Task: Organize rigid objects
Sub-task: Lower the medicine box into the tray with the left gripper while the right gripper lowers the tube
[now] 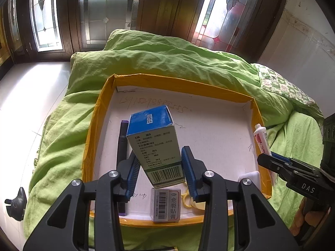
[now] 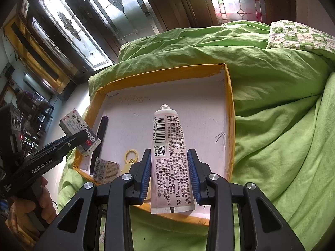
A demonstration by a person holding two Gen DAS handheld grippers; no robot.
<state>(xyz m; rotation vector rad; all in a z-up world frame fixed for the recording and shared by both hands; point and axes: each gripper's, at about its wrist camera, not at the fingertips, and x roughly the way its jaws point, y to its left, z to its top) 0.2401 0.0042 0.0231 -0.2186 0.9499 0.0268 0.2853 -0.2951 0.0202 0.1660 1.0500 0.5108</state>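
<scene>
tray (image 1: 259,113) with yellow walls and a white floor lies on a green quilt (image 1: 167,62). inside it already lie a dark pen (image 1: 122,144), a small grey box (image 1: 166,205), a yellow keyring (image 2: 130,153) and a white block (image 1: 250,175). left gripper (image 1: 161,167) is clamped on a blue and white box (image 1: 155,140), held above the tray near the pen. right gripper (image 2: 169,171) is clamped on a white tube (image 2: 170,156), above the tray's right half. both items seem about to go in; neither is set down yet.

Bed w/ green quilt (image 1: 167,62); yellow-rimmed tray (image 1: 100,104) sits on it, patterned pillow (image 2: 301,35) at far edge.
</scene>
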